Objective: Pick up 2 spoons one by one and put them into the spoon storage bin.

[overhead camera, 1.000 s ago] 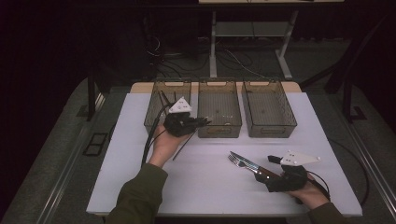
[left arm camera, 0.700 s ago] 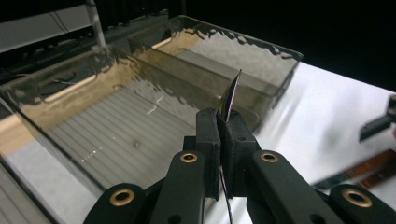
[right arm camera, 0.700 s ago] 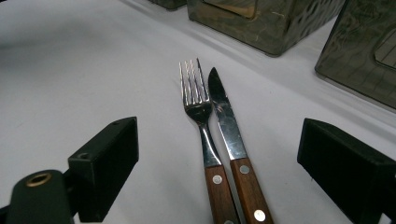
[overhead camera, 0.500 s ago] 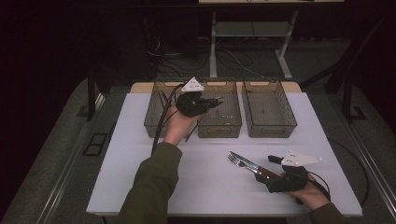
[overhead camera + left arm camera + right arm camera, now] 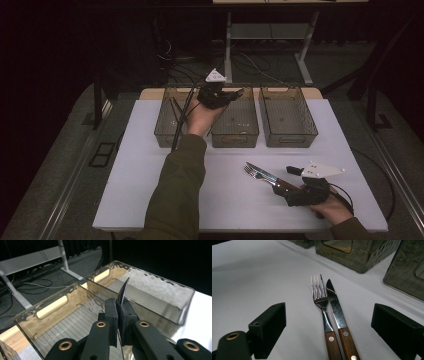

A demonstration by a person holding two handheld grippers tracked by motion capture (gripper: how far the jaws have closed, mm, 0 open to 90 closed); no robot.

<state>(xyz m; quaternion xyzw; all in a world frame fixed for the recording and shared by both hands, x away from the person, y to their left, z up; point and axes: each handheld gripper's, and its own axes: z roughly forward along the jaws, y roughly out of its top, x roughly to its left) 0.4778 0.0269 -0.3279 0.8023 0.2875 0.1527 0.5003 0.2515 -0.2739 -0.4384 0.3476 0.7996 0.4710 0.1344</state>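
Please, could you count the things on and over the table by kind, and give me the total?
Transparent bins: 3
Forks: 1
Knives on the table: 1
Thin blades clamped in the left hand-held gripper (a knife, it seems): 1
Hand-held grippers, including the right one: 2
Total: 8

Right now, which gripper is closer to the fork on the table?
Right. The right gripper sits with the fork between its open fingers; the left gripper is away over the middle bin.
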